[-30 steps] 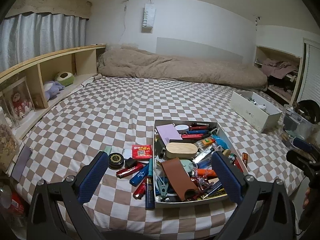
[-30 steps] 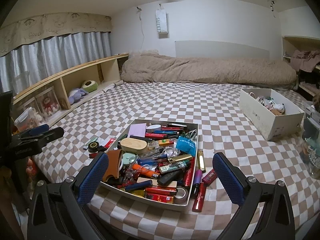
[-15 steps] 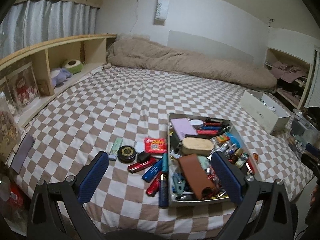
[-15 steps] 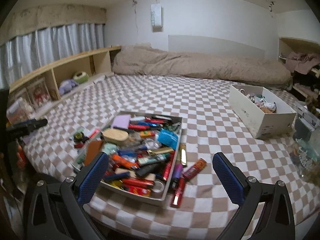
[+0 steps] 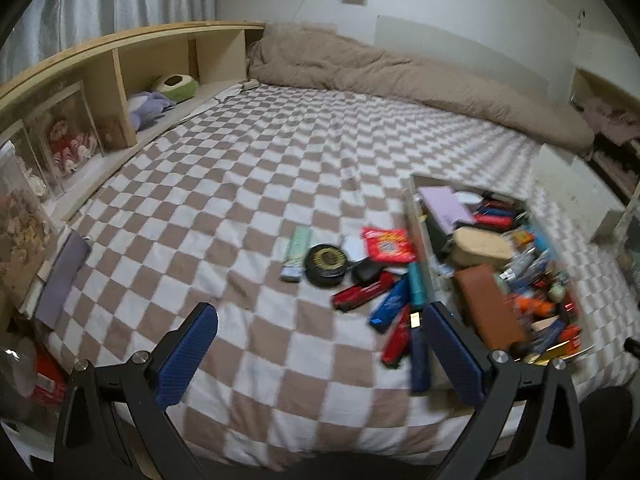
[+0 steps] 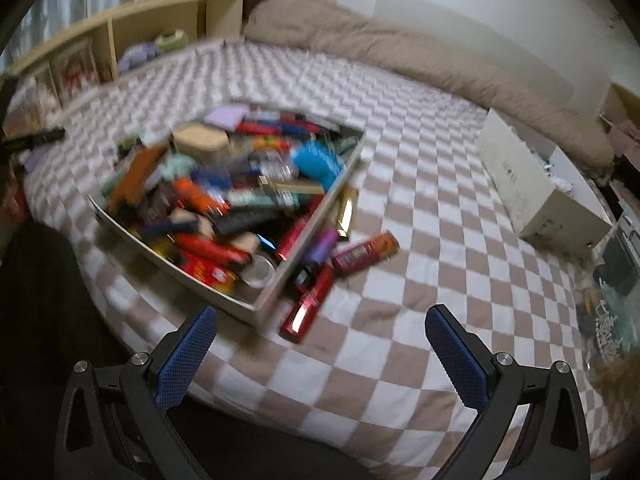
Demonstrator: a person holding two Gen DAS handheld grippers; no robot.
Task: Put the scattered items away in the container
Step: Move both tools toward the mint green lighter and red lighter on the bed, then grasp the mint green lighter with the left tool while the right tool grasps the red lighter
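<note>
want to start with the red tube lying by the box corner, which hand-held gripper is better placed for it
Right. The red tube lies just ahead of the open right hand-held gripper, beside the box. The left hand-held gripper, also open, faces the other pile of items.

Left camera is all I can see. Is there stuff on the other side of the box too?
Observer: Yes. A long red tube lies on the blanket just outside the container, on the side away from your pile.
Operator: Anything else there?
Observer: A gold tube lies along that same wall, and a purple one sits below it.
Operator: Is the right gripper holding something?
Observer: No. The right gripper is open and empty, apart from everything on the bed.
</note>
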